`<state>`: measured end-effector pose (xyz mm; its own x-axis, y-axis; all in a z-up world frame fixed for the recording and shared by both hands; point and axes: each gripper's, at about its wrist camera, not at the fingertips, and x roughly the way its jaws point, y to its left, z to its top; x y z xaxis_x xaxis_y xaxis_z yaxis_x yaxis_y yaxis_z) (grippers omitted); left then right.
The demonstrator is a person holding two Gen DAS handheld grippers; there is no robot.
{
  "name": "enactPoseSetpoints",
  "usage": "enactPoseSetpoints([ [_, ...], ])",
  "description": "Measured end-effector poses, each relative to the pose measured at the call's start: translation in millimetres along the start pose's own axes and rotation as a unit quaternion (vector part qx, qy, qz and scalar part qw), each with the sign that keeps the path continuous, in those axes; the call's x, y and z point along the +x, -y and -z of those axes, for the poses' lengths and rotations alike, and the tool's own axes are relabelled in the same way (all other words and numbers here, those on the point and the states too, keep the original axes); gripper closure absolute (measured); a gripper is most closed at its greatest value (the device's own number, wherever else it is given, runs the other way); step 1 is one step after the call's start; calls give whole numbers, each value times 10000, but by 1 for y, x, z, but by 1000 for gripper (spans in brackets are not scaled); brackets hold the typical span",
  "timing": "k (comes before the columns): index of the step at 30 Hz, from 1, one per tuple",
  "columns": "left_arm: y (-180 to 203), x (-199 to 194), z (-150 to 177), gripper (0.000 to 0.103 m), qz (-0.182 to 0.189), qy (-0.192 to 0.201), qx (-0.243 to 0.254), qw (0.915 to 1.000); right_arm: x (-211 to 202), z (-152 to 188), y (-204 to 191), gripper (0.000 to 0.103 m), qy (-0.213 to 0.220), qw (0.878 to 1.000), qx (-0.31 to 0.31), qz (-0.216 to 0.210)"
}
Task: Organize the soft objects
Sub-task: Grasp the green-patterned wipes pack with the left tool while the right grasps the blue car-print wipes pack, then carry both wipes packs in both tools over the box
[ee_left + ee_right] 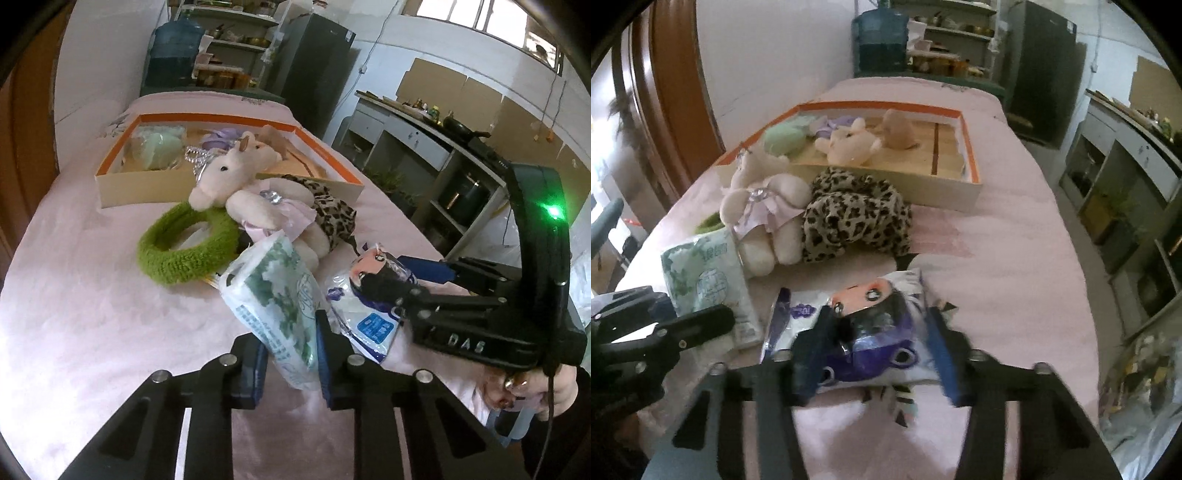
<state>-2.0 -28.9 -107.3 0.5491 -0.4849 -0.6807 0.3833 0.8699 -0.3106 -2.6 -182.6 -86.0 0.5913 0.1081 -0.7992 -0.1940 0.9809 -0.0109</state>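
A green-and-white tissue pack (275, 295) is squeezed between the pads of the left gripper (291, 363), just above the pink cloth (92, 314). Beside it, a doll-face packet (879, 332) is pinched by the right gripper (875, 354), low over the cloth. Behind them a pink plush pig (236, 184), a green fuzzy ring (184, 247) and a leopard cloth (853, 214) are piled together. Farther back, more soft toys are kept in an orange-edged box (229, 184).

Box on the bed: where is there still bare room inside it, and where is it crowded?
In the box, the right half is bare, between the tan plush and the right wall. The left end is crowded: green bundle, purple item and white plush sit packed together.
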Motion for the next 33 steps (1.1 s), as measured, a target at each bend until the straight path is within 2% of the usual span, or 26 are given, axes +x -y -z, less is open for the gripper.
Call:
enactPoseSetpoints([
  [2,0,-1,-1,82,12,28,-4,10000,-4,0,3,79,34,10000,-34,79],
  [3,0,-2,-1,82,16,40,-6,10000,-5,1,3,81,32,10000,-23,24],
  [7,1,-4,-3,83,-25,65,-4,10000,-7,3,16,79,94,9991,271,-328],
  [8,0,-5,-3,83,-25,60,-18,10000,-6,4,24,72,101,9975,459,-529],
  [9,-1,-5,-3,82,-9,64,-51,10000,-6,7,29,49,90,9959,586,-679],
  [11,-2,-6,-3,82,0,60,-59,10000,-10,13,38,21,102,9938,810,-753],
  [15,-3,-7,-3,82,13,83,-72,9999,-26,29,35,21,128,9963,536,-657],
  [18,-3,-6,-3,82,38,78,-82,9999,-34,40,8,21,106,9984,-556,59],
  [20,-3,-6,-2,82,49,73,-87,9999,-31,47,-15,21,154,9875,-1463,559],
  [23,-3,-6,-2,82,61,70,-125,9999,-20,51,-41,21,342,9662,-2392,894],
  [26,-5,-8,-3,82,42,85,-156,9998,-8,43,-52,21,609,9581,-2651,899],
  [29,-6,-9,-3,82,15,94,-167,9998,6,28,-54,23,686,9592,-2638,747],
  [30,-6,-10,-3,82,6,97,-166,9998,9,22,-52,32,642,9629,-2547,616],
  [32,-7,-11,-4,82,-8,107,-173,9998,15,13,-46,41,512,9714,-2286,402],
  [33,-7,-12,-5,82,-11,118,-178,9998,16,10,-42,50,464,9747,-2160,338],
])
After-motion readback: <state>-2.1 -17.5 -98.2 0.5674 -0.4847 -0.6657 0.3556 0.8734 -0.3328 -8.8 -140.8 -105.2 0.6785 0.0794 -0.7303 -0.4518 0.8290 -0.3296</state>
